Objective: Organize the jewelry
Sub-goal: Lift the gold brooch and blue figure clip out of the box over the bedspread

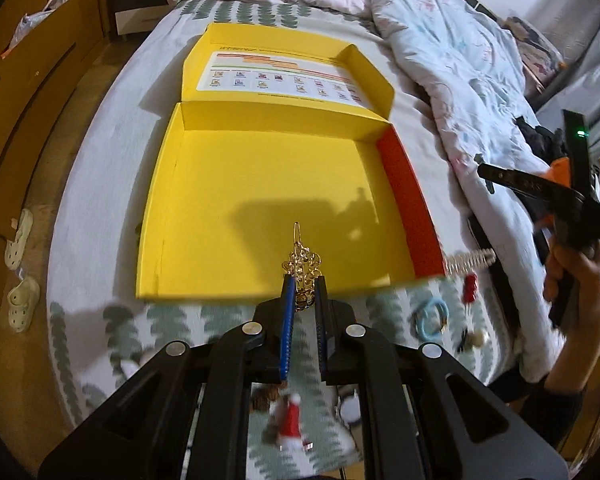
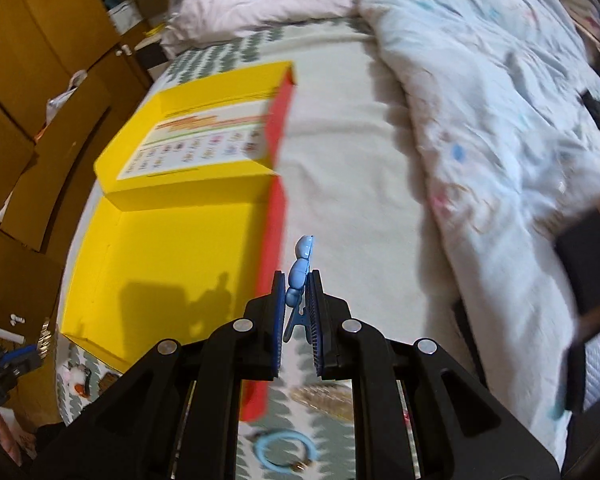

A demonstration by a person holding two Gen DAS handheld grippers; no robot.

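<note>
An open yellow box (image 1: 204,216) with a red right wall lies on the bed; it also shows in the right wrist view (image 2: 140,248). My left gripper (image 1: 303,280) is shut on a gold hair clip (image 1: 302,268) and holds it above the box's near edge. My right gripper (image 2: 297,280) is shut on a light blue hair clip (image 2: 299,272) and holds it in the air just right of the box's red wall (image 2: 274,236). The right gripper's body also shows at the right of the left wrist view (image 1: 540,188).
Loose pieces lie on the patterned sheet near the box: a blue ring bracelet (image 1: 430,318), which also shows in the right wrist view (image 2: 286,450), a red clip (image 1: 470,286), a white comb-like clip (image 1: 470,260) and a red-white ornament (image 1: 290,420). A rumpled quilt (image 1: 468,72) fills the right side.
</note>
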